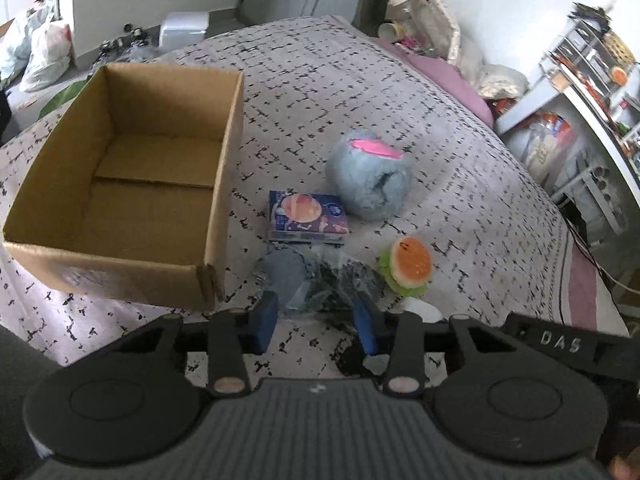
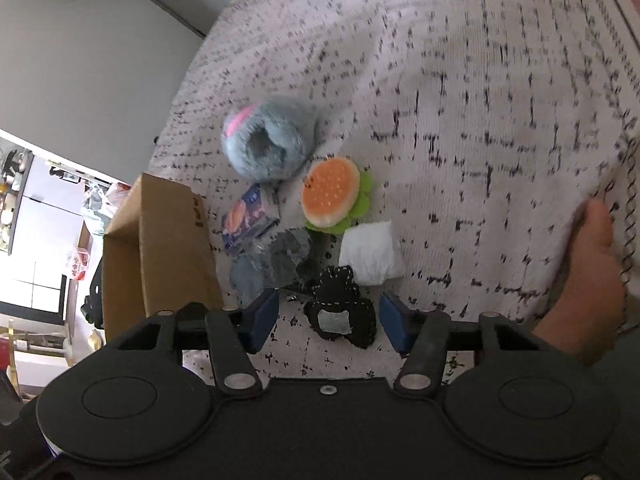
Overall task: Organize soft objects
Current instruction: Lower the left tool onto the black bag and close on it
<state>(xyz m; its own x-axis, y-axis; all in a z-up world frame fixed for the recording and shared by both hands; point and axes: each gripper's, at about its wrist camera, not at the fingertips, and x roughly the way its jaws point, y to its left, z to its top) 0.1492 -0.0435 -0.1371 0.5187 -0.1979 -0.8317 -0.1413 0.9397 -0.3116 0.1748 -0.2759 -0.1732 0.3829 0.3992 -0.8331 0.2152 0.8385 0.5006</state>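
Observation:
On the patterned bedspread lie a blue furry plush (image 1: 370, 176) (image 2: 268, 144), a burger plush (image 1: 408, 270) (image 2: 332, 196), a blue tissue packet (image 1: 307, 218) (image 2: 248, 216), a grey cloth in clear wrap (image 1: 316, 280) (image 2: 276, 264), a white pad (image 2: 370, 252) and a small black fabric piece (image 2: 342, 314). An open cardboard box (image 1: 124, 184) (image 2: 160, 248) stands on the left, empty. My left gripper (image 1: 316, 320) is open, its fingers on either side of the wrapped grey cloth. My right gripper (image 2: 330, 320) is open around the black fabric piece.
The bedspread (image 1: 360, 80) stretches far and right. A pink sheet edge (image 1: 452, 76), bottles and bags lie at the bed's far right. A shelf rack (image 1: 592, 92) stands to the right. Bags (image 1: 44, 56) sit on the floor at left. A hand (image 2: 588, 280) is at right.

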